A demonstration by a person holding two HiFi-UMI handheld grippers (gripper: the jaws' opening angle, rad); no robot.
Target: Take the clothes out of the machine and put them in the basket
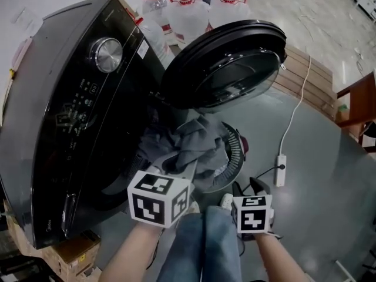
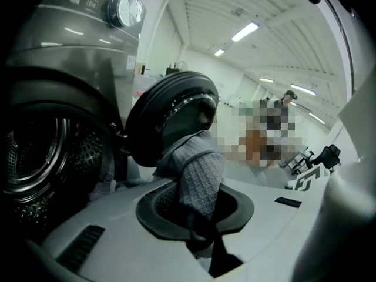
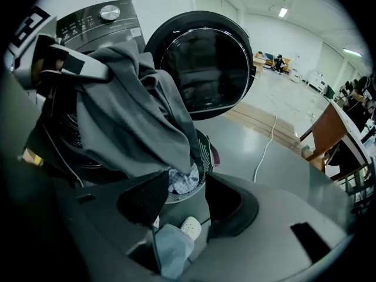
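Head view showed the left gripper (image 1: 176, 166) clamped on a grey garment (image 1: 197, 143) over the basket (image 1: 236, 151) already holding some clothes, the right gripper (image 1: 245, 188) with jaws apart, empty

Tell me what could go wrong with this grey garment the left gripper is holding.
The left gripper pinches only a narrow fold of the grey garment, which could slip free. The cloth hangs wider than the basket, so part may miss and land on the floor. The right gripper is open and empty, giving no backup.
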